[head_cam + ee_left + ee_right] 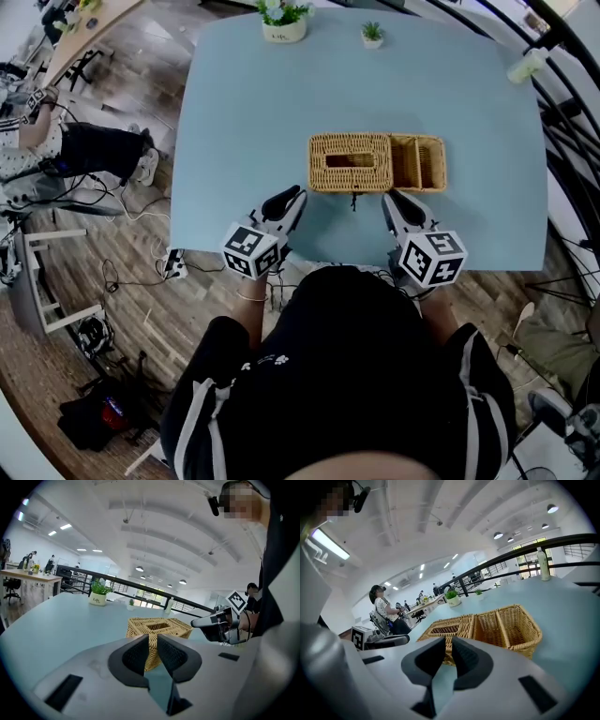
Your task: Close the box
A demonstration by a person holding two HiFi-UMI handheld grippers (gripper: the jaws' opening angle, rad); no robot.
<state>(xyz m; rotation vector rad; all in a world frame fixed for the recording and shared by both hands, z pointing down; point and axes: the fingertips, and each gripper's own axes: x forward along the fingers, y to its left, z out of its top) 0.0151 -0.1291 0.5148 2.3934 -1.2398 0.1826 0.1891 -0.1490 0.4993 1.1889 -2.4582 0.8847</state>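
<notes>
Wicker sets the box (377, 163) off from the blue desk (450, 84) in the head view. Its long axis runs left to right across the person. The slotted half (349, 161) lies to the left and the open half (418, 162), split into 2 bins, to the right. Both tools sit on the near side, short of the box and not touching it. The left tool (292, 193) points toward the near left corner. The right tool (394, 197) aims close to the seam between the 2 halves, so it looks the nearer one to the open half.

In the left gripper view, the left tool (153, 641) has its jaws a narrow gap apart with nothing clamped. The box (159, 627) stands straight ahead beyond them, and the right tool (213, 620) is off to the right.

In the right gripper view, the right tool (449, 646) is likewise slightly parted and empty. The box (487, 625) stretches ahead and to the right. The open half is the closer part, and the left tool (384, 641) is at the far left.
</notes>
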